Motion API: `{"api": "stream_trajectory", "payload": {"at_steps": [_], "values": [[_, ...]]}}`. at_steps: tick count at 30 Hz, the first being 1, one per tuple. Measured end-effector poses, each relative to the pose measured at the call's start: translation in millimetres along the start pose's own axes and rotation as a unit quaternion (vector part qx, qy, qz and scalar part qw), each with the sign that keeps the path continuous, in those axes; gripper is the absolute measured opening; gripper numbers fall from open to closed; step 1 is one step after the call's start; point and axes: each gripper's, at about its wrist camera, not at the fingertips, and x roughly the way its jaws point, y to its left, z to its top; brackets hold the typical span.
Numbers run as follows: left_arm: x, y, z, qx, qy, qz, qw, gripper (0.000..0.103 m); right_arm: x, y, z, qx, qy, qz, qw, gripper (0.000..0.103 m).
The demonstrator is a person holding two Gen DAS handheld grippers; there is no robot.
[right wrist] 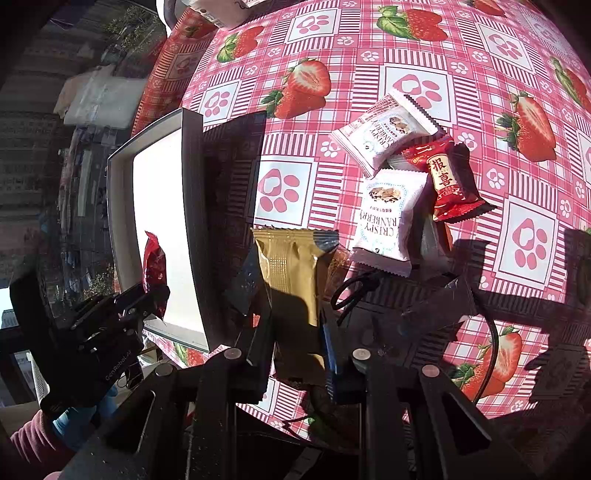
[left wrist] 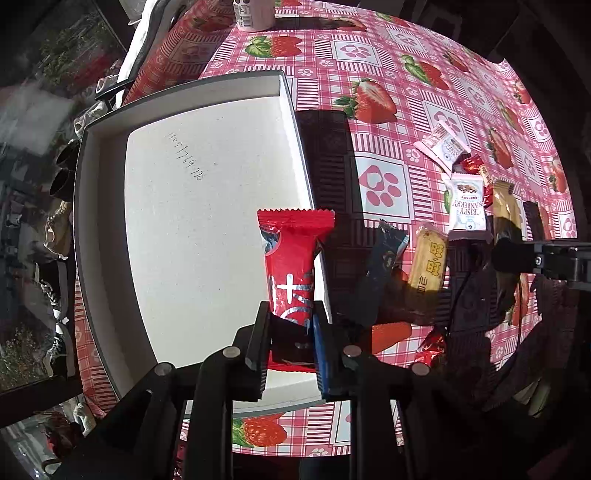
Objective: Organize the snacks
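My left gripper (left wrist: pixel 290 325) is shut on a red snack packet (left wrist: pixel 293 258) and holds it over the right edge of the white box (left wrist: pixel 177 206). The box holds nothing else that I can see. My right gripper (right wrist: pixel 295 325) is shut on a gold snack packet (right wrist: pixel 291 269) above the table, just right of the box (right wrist: pixel 159 221). In the right wrist view the left gripper (right wrist: pixel 147 295) shows with the red packet (right wrist: pixel 155 266) over the box.
Loose snacks lie on the strawberry tablecloth (left wrist: pixel 369 74): two white cranberry packets (right wrist: pixel 388 218) (right wrist: pixel 380 129), a red packet (right wrist: pixel 447 177), a dark blue bar (left wrist: pixel 380 269) and a yellow biscuit pack (left wrist: pixel 428 266). A white jar (left wrist: pixel 255 14) stands at the far edge.
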Motion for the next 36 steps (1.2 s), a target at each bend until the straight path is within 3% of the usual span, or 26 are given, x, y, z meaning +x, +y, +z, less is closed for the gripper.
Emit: {"api": "stream_trajectory", "payload": {"at_steps": [9, 19, 21, 23, 25, 29, 32, 36], "values": [[18.5, 49.1, -25.5, -0.044, 0.027, 0.03, 0.9982, 0.022, 58.3, 86.5, 40.9, -0.049, 0.036, 0.032, 0.998, 0.025], [46.4, 68.7, -36.1, -0.04, 0.051, 0.044, 0.9969, 0.025, 119.9, 109.1, 63.5, -0.027, 0.081, 0.025, 0.996, 0.027], [51.0, 69.1, -36.2, -0.032, 0.055, 0.05, 0.9968, 0.032, 127.4, 104.6, 65.7, -0.014, 0.083, 0.023, 0.996, 0.051], [53.9, 67.9, -34.7, -0.031, 0.053, 0.044, 0.9971, 0.043, 127.4, 99.9, 64.7, -0.005, 0.078, 0.011, 0.997, 0.064], [56.3, 67.8, -33.9, -0.029, 0.052, 0.043, 0.9973, 0.054, 124.7, 93.6, 61.9, 0.001, 0.076, 0.0, 0.997, 0.064], [69.3, 71.2, -30.7, -0.03, 0.057, 0.033, 0.9974, 0.062, 119.9, 76.6, 60.4, 0.035, 0.069, -0.029, 0.997, 0.064], [65.9, 72.4, -20.5, -0.021, 0.053, 0.027, 0.998, 0.065, 109.7, 65.9, 58.0, 0.05, 0.064, -0.013, 0.997, 0.065], [24.6, 61.3, -18.7, 0.029, -0.001, -0.022, 0.9993, 0.065, 63.9, 50.5, 49.3, 0.047, 0.023, 0.059, 0.997, 0.102]]}}
